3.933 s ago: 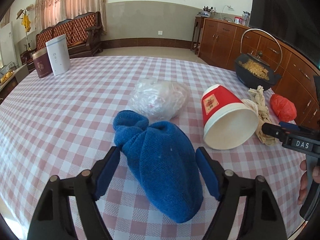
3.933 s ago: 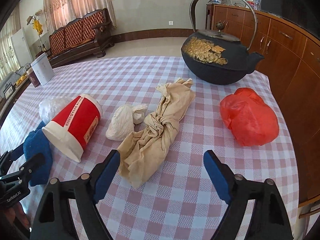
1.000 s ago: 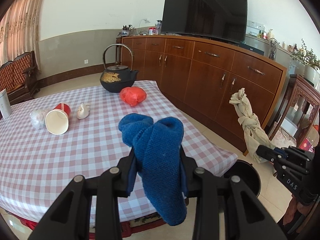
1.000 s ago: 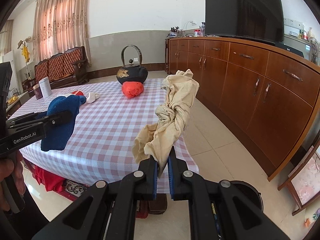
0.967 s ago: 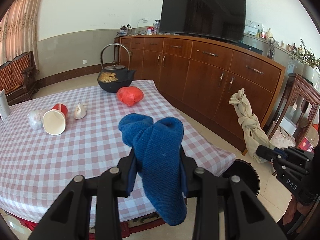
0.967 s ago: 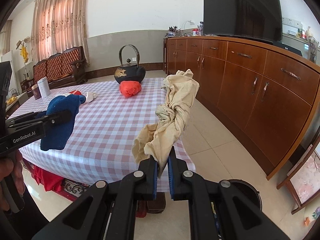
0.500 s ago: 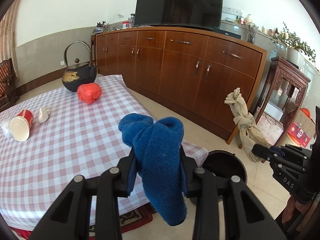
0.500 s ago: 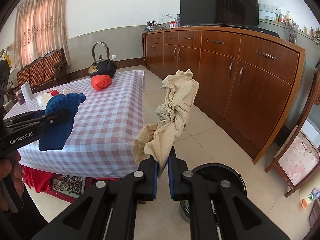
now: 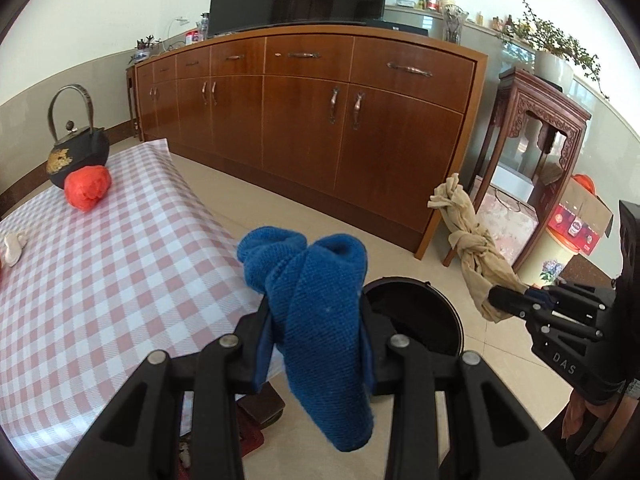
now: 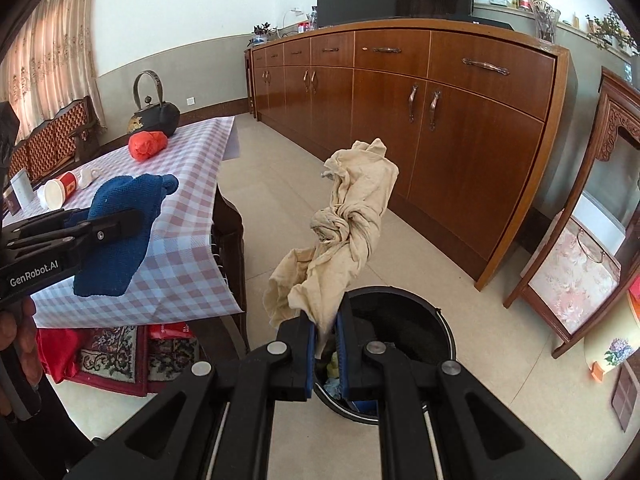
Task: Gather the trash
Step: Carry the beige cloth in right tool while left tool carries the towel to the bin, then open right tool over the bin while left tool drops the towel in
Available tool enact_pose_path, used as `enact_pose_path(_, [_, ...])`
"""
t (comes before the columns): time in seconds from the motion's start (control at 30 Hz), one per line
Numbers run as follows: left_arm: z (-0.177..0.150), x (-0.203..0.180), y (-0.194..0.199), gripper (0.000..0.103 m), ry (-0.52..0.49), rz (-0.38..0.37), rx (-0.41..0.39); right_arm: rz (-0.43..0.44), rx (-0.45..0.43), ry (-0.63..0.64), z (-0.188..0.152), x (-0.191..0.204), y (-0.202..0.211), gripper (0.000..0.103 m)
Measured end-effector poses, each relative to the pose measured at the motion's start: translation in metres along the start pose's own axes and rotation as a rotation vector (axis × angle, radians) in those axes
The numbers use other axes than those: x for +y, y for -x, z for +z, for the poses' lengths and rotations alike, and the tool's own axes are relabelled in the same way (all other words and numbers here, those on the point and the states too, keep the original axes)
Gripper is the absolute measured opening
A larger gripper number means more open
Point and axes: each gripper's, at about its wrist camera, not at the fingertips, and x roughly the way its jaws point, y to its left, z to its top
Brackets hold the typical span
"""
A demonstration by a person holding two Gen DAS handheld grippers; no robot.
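My left gripper (image 9: 316,344) clamps a rolled blue knitted cloth (image 9: 316,320) between its pads, jaws partly closed on its thick middle, the ends flopping above and below. My right gripper (image 10: 325,344) pinches a knotted beige rag (image 10: 344,236), jaws almost fully closed on its lower end, the rest standing up above them. A round black bin (image 10: 404,320) sits on the tiled floor just beyond both grippers. To the left stands a table with a pink checked cloth (image 9: 100,272), bearing a crumpled red bag (image 9: 87,186), a black teapot (image 9: 78,152) and a red paper cup (image 10: 60,191).
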Motion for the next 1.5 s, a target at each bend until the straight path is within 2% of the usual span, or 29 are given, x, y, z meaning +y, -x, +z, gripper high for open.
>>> enact_pose_path(0.33, [-0.009, -0.043, -0.043, 0.037, -0.061, -0.087, 0.088, -0.048, 0.071, -0.019, -0.024, -0.037, -0.013, 0.010])
enact_pose_path(0.8, [-0.035, -0.085, -0.108, 0.037, -0.100, -0.166, 0.228, -0.057, 0.238, -0.019, -0.066, -0.072, -0.058, 0.010])
enact_pose_path(1.27, [-0.052, -0.096, -0.169, 0.038, -0.101, -0.184, 0.352, -0.022, 0.377, -0.008, -0.088, -0.093, -0.124, 0.010])
enact_pose_path(1.3, [-0.053, -0.095, -0.173, 0.038, -0.098, -0.190, 0.362, -0.017, 0.385, -0.005, -0.090, -0.095, -0.129, 0.010])
enact_pose_path(1.37, [-0.058, -0.093, -0.185, 0.046, -0.090, -0.209, 0.388, -0.004, 0.407, -0.003, -0.094, -0.099, -0.142, 0.011])
enact_pose_path(1.4, [-0.060, -0.092, -0.189, 0.052, -0.080, -0.198, 0.401, 0.005, 0.413, -0.004, -0.096, -0.099, -0.146, 0.013])
enact_pose_path(1.43, [-0.063, -0.091, -0.192, 0.070, -0.073, -0.172, 0.406, 0.004, 0.419, 0.001, -0.100, -0.101, -0.152, 0.018])
enact_pose_path(1.47, [-0.064, -0.090, -0.191, 0.084, -0.067, -0.144, 0.394, -0.026, 0.431, 0.008, -0.103, -0.102, -0.157, 0.045])
enact_pose_path(1.5, [-0.064, -0.088, -0.187, 0.087, -0.055, -0.124, 0.378, -0.055, 0.437, 0.003, -0.106, -0.105, -0.160, 0.087])
